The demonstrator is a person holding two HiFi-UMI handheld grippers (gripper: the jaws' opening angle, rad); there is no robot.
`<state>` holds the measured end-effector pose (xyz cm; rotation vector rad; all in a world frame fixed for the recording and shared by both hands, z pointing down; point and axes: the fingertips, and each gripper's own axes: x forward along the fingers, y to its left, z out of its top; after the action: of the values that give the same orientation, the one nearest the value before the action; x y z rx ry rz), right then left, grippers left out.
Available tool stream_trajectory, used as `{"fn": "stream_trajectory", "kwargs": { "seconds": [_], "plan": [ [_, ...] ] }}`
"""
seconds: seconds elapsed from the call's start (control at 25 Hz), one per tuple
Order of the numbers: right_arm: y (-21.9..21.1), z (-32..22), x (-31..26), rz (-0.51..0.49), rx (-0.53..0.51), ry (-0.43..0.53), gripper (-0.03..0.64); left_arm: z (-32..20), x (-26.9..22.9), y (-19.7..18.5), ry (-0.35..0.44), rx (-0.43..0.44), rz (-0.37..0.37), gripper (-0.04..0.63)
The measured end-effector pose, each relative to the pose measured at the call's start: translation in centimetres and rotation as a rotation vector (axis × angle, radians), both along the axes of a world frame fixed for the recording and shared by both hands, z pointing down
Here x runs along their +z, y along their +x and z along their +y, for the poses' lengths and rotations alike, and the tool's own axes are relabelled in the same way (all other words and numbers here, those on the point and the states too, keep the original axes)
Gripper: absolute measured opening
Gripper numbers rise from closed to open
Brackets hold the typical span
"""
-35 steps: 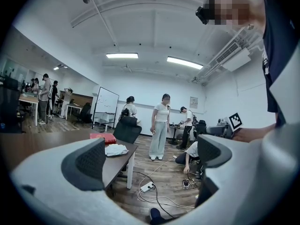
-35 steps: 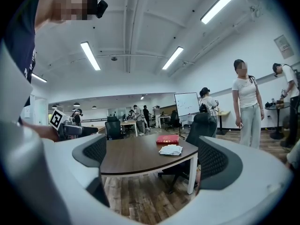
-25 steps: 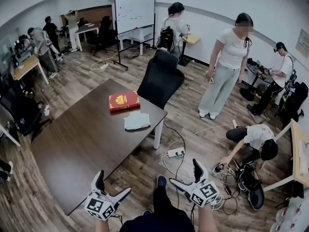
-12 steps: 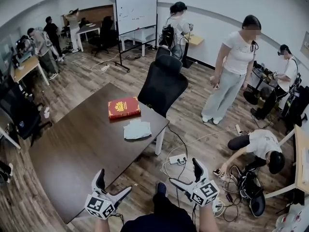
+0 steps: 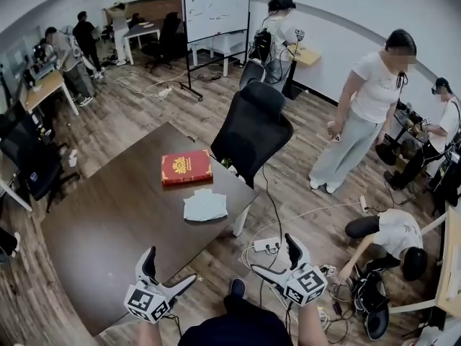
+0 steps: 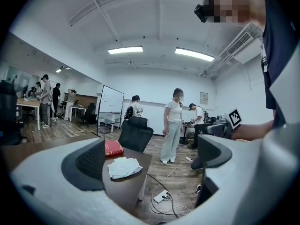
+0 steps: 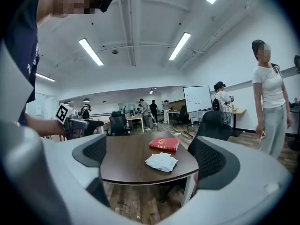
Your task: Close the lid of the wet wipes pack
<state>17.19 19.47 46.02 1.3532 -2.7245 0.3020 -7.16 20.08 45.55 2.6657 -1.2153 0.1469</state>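
The white wet wipes pack (image 5: 204, 205) lies on the dark brown table (image 5: 108, 229) near its right edge, just in front of a red book (image 5: 186, 166); whether its lid is up is too small to tell. The pack also shows in the left gripper view (image 6: 123, 167) and the right gripper view (image 7: 161, 161). My left gripper (image 5: 168, 267) hangs open near the table's near corner, well short of the pack. My right gripper (image 5: 276, 256) is open over the floor, right of the table. Nothing sits between either pair of jaws.
A black office chair (image 5: 252, 133) stands at the table's far right side. A power strip (image 5: 266, 246) and cables lie on the wooden floor beside my right gripper. A person crouches at the right (image 5: 392, 233), another stands nearby (image 5: 364, 114). A whiteboard (image 5: 215, 9) stands farther back.
The head view has shifted, so table, book and pack sit slightly lower and to the right in the picture. Both grippers stay open in almost the same place at the bottom.
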Motion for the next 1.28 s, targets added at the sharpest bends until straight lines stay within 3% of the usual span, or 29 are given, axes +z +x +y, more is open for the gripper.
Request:
{"fn": "stream_trajectory", "kwargs": {
  "seconds": [0.28,0.56,0.92,1.28],
  "plan": [
    [2.1,-7.7,-0.1,0.014,-0.086,-0.009,0.603,-6.1,-0.4,2.2,0.004,-0.061,-0.010,0.601],
    [2.0,-11.8,0.3,-0.014,-0.147,-0.023,0.603,-9.7,0.0,2.9,-0.005,-0.091,-0.024,0.601],
    [0.6,-15.2,1.8,0.013,-0.175,-0.046,0.603,-13.4,2.5,2.3,-0.049,-0.088,-0.016,0.601],
    [-1.6,-20.0,3.0,-0.005,-0.128,-0.069,0.603,-18.4,4.0,0.0,-0.073,-0.040,-0.012,0.601]
  ]
}}
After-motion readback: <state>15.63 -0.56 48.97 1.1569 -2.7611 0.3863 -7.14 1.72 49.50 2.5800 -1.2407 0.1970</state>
